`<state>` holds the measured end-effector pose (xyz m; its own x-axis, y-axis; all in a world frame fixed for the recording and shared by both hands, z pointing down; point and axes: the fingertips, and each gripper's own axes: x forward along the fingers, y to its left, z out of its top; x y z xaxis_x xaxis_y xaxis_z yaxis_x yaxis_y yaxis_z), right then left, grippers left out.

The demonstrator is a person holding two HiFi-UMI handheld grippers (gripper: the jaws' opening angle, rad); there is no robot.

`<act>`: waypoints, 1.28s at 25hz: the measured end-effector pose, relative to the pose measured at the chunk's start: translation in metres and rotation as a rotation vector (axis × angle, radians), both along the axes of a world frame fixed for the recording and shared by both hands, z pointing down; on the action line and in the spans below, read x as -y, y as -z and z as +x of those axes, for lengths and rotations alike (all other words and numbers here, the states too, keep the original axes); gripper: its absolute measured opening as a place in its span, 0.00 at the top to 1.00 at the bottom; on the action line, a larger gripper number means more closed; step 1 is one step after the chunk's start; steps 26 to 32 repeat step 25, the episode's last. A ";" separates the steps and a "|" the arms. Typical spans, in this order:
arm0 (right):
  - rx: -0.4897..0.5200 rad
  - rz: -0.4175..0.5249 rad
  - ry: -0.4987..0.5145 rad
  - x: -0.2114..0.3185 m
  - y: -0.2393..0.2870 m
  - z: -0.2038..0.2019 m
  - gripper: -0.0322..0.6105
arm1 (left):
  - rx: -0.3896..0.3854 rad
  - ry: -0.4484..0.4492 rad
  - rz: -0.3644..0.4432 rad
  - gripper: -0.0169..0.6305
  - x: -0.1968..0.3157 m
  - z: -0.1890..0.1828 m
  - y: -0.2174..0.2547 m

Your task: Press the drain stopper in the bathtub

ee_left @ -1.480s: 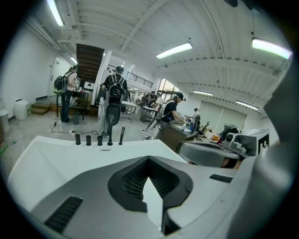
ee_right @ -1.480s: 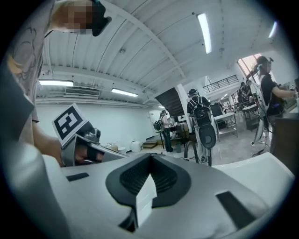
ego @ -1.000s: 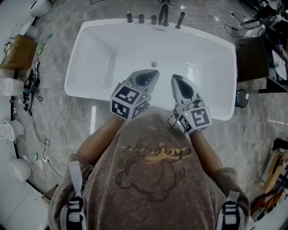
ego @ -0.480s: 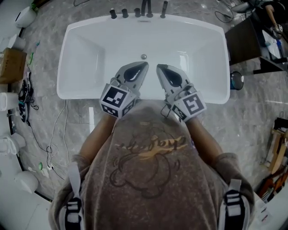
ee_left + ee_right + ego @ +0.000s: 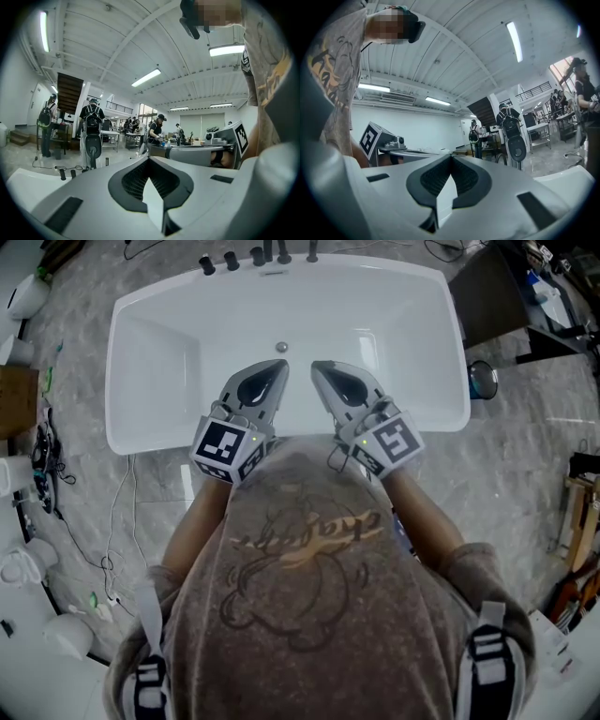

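A: Task thing first. Where's the drain stopper [image 5: 280, 348]?
B: It is a small round metal disc on the floor of the white bathtub [image 5: 150, 439]. It lies toward the far side, below the row of dark tap fittings [image 5: 258, 257] on the far rim.
A: Anything touching it?
B: No. Both grippers hang over the tub's near half. The stopper lies beyond their tips, roughly on the line between them, apart from both.
A: Left gripper [image 5: 277, 365]?
B: Jaws pressed together, tips meeting, nothing between them in the left gripper view. Its marker cube [image 5: 225, 448] sits over the near rim.
A: Right gripper [image 5: 317, 367]?
B: Same. Jaws closed tip to tip and empty in the right gripper view.
A: How do the two stand to each other?
B: Side by side, tips angled toward each other, near but not touching.
A: Do the gripper views show the tub?
B: Barely. Both look out level across a hall with ceiling strip lights, a staircase and people standing by tables. The left gripper view catches the tap fittings low at left and the right gripper at its right side.
A: Rest of the scene?
B: The person's brown printed shirt [image 5: 300, 587] fills the lower head view. The grey marbled floor [image 5: 525, 474] surrounds the tub. Cables [image 5: 117, 521] lie on it left of the tub, and a dark cabinet [image 5: 487, 292] stands by the tub's far right corner.
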<state>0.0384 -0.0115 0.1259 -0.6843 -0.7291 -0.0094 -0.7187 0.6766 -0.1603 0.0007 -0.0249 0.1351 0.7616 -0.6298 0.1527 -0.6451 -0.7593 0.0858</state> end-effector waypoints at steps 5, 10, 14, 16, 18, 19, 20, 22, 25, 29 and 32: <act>-0.012 0.007 0.041 -0.003 0.001 -0.008 0.95 | -0.005 0.004 0.010 0.97 -0.001 -0.004 0.004; -0.017 0.012 0.075 -0.005 0.005 -0.016 0.95 | -0.001 0.008 0.007 0.97 -0.003 -0.009 0.007; -0.015 0.014 0.081 -0.007 0.005 -0.017 0.95 | 0.003 0.004 0.007 0.97 -0.007 -0.008 0.007; -0.021 0.012 0.087 -0.008 0.004 -0.021 0.95 | 0.011 0.000 0.009 0.97 -0.008 -0.010 0.006; -0.027 0.009 0.092 -0.009 0.004 -0.024 0.95 | 0.020 -0.005 0.012 0.97 -0.009 -0.014 0.005; -0.030 0.010 0.095 -0.009 0.004 -0.026 0.95 | 0.022 -0.005 0.014 0.97 -0.008 -0.016 0.005; -0.031 0.013 0.098 -0.009 0.005 -0.027 0.95 | 0.023 -0.002 0.015 0.97 -0.008 -0.017 0.005; -0.028 0.020 0.105 -0.008 0.007 -0.029 0.95 | 0.025 0.003 0.017 0.97 -0.008 -0.018 0.006; -0.022 0.031 0.113 -0.008 0.011 -0.028 0.95 | 0.032 0.004 0.027 0.97 -0.008 -0.016 0.006; -0.022 0.031 0.113 -0.008 0.011 -0.028 0.95 | 0.032 0.004 0.027 0.97 -0.008 -0.016 0.006; -0.022 0.031 0.113 -0.008 0.011 -0.028 0.95 | 0.032 0.004 0.027 0.97 -0.008 -0.016 0.006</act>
